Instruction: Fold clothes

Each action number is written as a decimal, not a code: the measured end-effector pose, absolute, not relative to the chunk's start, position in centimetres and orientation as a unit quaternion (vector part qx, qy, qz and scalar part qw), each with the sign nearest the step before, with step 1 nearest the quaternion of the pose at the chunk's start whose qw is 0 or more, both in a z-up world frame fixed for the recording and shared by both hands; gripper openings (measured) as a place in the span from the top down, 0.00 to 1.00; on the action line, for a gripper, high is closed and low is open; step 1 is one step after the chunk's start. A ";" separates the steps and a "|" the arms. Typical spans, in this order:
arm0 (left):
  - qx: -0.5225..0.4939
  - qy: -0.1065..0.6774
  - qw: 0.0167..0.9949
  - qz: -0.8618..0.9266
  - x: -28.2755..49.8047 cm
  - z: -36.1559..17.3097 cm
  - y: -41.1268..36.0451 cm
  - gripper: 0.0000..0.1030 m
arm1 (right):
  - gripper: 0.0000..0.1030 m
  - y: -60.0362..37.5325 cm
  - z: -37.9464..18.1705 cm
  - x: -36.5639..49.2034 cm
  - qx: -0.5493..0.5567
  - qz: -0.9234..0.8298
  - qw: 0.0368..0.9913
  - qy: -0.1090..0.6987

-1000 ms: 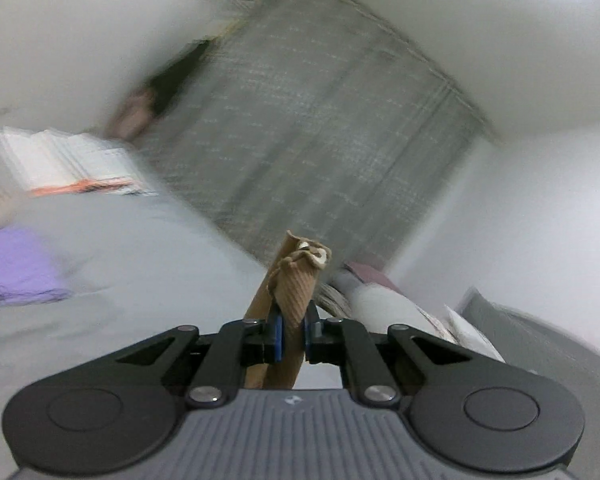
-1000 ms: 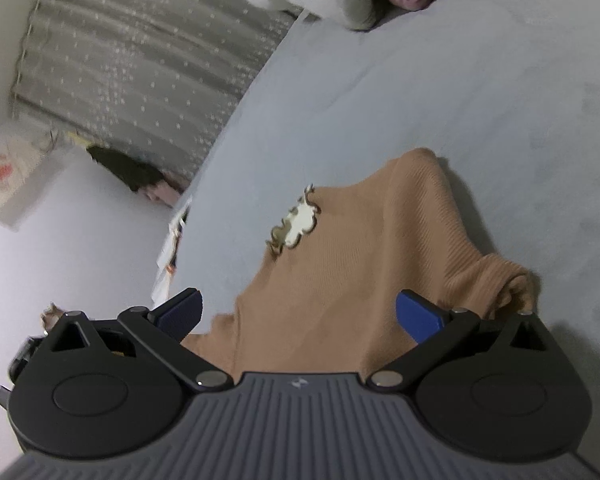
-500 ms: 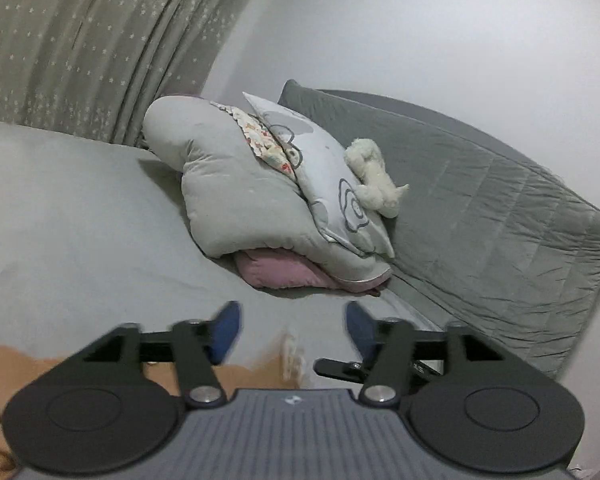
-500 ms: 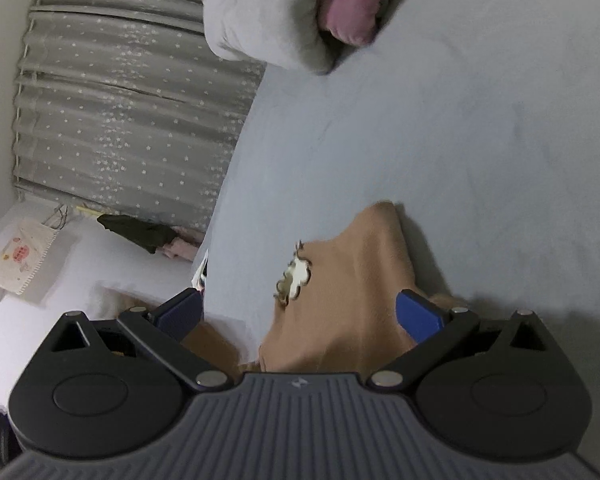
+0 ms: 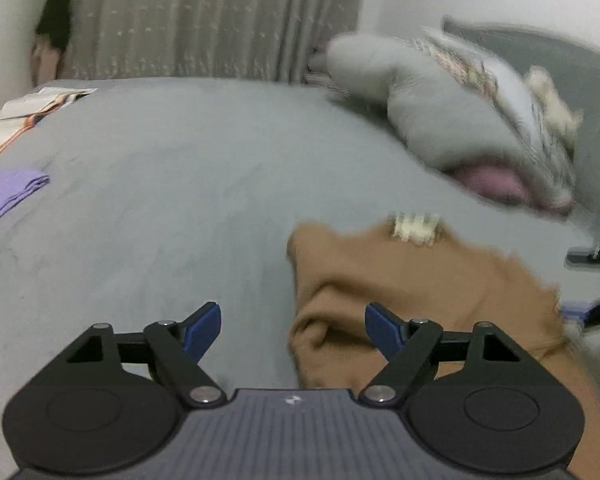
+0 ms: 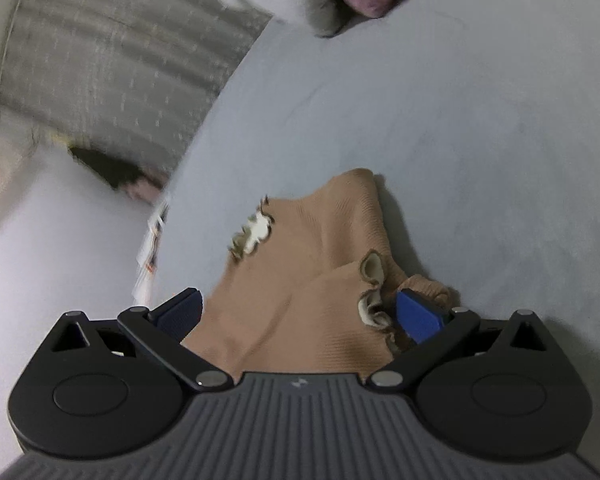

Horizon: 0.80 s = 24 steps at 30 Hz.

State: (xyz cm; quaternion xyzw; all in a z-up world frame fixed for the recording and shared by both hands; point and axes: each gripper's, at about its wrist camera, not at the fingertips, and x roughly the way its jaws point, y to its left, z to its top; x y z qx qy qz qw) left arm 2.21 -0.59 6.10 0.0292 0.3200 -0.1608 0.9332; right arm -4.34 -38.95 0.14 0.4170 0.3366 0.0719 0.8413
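Note:
A tan knit garment (image 5: 400, 280) with cream lace trim (image 5: 416, 228) lies on the grey bed sheet (image 5: 180, 200). My left gripper (image 5: 292, 316) hovers low over the garment's left edge. Its jaws are opening, with a fold of tan fabric lying between the fingers and neither pad pressing on it. In the right wrist view the garment (image 6: 312, 240) spreads under my right gripper (image 6: 300, 304), which stands wide open above it. A sleeve with a cream cuff (image 6: 372, 268) lies folded across the cloth beside the right blue pad.
Grey pillows (image 5: 440, 120) and a pink cushion (image 5: 492, 184) are piled at the far right of the bed. A purple garment (image 5: 8, 192) and some papers (image 5: 28, 108) lie at the left. A grey curtain (image 5: 200, 20) hangs behind.
My left gripper let go of the raised tan fabric, opened, and came down toward the bed. The cuffed sleeve now lies over the garment. The right gripper barely moved.

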 end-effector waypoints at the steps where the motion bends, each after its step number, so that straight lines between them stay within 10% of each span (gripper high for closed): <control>1: 0.059 0.313 0.934 -0.163 2.4 5.8 -1.4 0.23 | 0.01 -38.5 0.3 -4.3 0.404 0.075 0.847 0.339; 8: 0.149 0.318 0.915 -0.201 3.2 2.5 -4.7 0.25 | 0.54 -37.4 1.2 -4.3 0.362 0.090 0.865 0.335; 11: 0.148 0.315 0.916 -0.201 3.5 1.8 -4.7 0.45 | 0.89 -37.8 1.9 -4.5 0.366 0.092 0.869 0.321; 12: 0.142 0.317 0.917 -0.195 3.9 1.4 -4.7 0.66 | 0.90 -37.9 2.1 -4.5 0.364 0.092 0.870 0.320; 15: 0.129 0.317 0.921 -0.187 4.2 0.7 -4.3 0.82 | 0.91 -38.0 2.7 -4.6 0.357 0.095 0.874 0.314; 24: 0.129 0.288 0.933 -0.175 2.9 1.7 -3.3 0.87 | 0.92 -39.2 4.3 -6.1 0.360 0.097 0.879 0.297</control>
